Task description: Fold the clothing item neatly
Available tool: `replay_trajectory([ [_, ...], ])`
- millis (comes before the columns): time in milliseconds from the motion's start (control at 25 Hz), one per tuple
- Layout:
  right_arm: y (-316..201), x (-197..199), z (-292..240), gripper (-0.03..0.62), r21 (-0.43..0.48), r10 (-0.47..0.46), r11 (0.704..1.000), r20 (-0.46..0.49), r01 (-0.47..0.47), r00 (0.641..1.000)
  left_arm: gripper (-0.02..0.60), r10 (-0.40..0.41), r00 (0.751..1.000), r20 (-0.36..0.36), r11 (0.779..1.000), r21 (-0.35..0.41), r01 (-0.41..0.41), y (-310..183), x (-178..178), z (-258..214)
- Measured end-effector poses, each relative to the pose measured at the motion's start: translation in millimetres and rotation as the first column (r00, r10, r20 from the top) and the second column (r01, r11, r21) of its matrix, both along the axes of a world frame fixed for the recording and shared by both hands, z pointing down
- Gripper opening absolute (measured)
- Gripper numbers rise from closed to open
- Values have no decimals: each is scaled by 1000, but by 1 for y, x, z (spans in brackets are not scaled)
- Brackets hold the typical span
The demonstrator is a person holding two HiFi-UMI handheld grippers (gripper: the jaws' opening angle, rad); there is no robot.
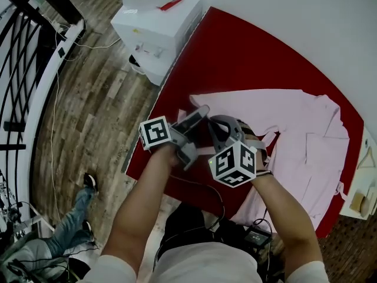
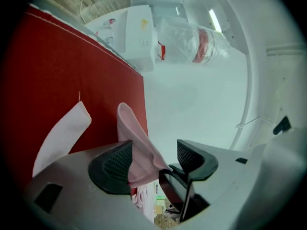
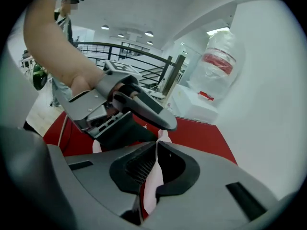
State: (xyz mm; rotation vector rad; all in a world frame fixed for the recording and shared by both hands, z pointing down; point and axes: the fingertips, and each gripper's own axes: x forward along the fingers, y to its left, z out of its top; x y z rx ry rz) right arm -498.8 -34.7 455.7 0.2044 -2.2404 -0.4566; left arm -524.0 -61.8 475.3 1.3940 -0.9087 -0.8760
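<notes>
Seen from above, a person's two bare forearms reach out over a table, a gripper in each hand, the two held close together. The right gripper (image 3: 154,169) has its jaws pressed together on a thin fold of a pink shirt (image 1: 306,140) and holds that edge up above the table. The left gripper (image 2: 153,158) is just beside it, with its jaws standing wide apart. A strip of the same pink cloth hangs between them, lying against one pad and clear of the other. The rest of the shirt lies spread over the right part of the red table (image 1: 235,52), slightly rumpled. Past the table's far left corner stands a white water dispenser (image 1: 158,25) with a clear bottle on top. Further left are a wooden floor (image 1: 88,99) and a black railing (image 1: 17,69)
</notes>
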Motion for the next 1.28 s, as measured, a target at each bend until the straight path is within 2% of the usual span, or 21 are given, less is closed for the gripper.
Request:
replay_trajectory([
  [120,6,0,-4,25,40,-36,999,8,35,999,270,33,999,-7,999,-41,-34,-5,1,7],
  [320,10,3,-14,25,60,-36,998,42,34,998,270,83,995,57,994,-75,-79,-5,-2,21],
  [560,16,10,-19,25,55,-30,998,67,27,997,267,42,990,134,996,-85,-31,-11,-16,27],
  [600,18,12,-19,25,57,-32,998,66,28,997,249,31,987,155,997,-77,-19,-12,-19,25],
  [680,20,15,-20,25,59,-24,998,71,20,997,51,18,978,206,999,-54,-7,-14,-25,19],
  [720,21,17,-21,25,58,-13,998,77,9,997,23,19,972,234,999,-40,-10,-16,-25,14],
  [960,19,36,-44,25,30,86,995,169,-92,982,15,55,904,423,993,75,-96,-32,-4,-40],
  [1160,10,62,-72,25,-19,183,982,276,-185,943,15,101,818,566,967,137,-214,-51,32,-90],
  [1280,6,86,-87,25,-36,226,973,322,-226,919,15,123,774,621,952,145,-268,-58,61,-113],
])
